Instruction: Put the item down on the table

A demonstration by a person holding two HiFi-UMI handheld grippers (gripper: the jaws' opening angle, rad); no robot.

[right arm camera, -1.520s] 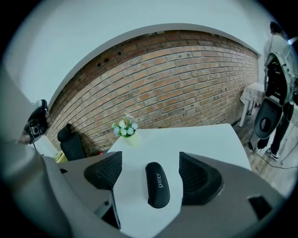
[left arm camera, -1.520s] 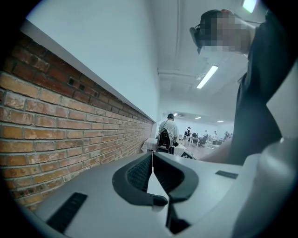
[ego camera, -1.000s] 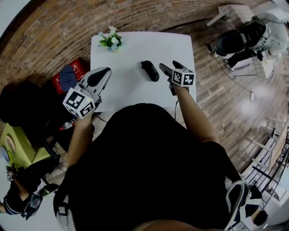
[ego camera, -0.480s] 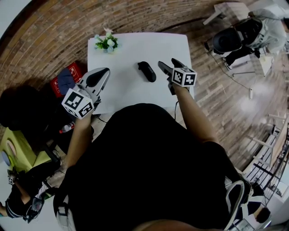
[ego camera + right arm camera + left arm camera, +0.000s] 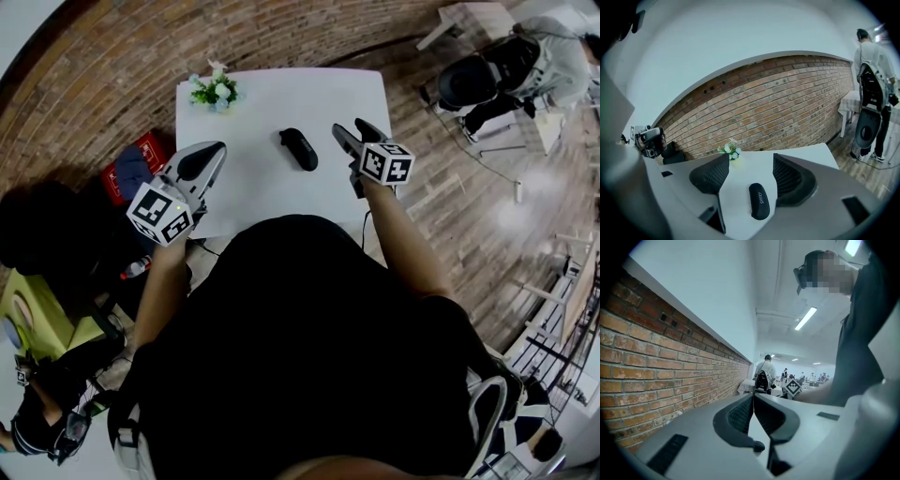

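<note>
Our right tool [image 5: 751, 161] hangs over the white desk [image 5: 262, 197]. Its jaws have just been closing partway but stand spread, pinching nothing. The black case [image 5: 759, 201] shows in the gap between them, yet it lies flat on the desk and neither pad touches it. From the head view the case [image 5: 298, 148] rests near the desk's middle, just beside the right tool [image 5: 352, 133] and well apart from the flowers [image 5: 214, 90] at the far corner. Our left tool [image 5: 753, 399] has its jaws pressed together on nothing and is held off the desk's left edge.

With the case on the desk and free of the tool, we judge the put-down done.

We take the case for a light, stiff shell with a smooth, rounded skin that could slip from the pads. If it is to be lifted again, we would take hold across its narrow middle, pads on the two long sides, with a firm squeeze. It looks unlikely to crush or break.
</note>
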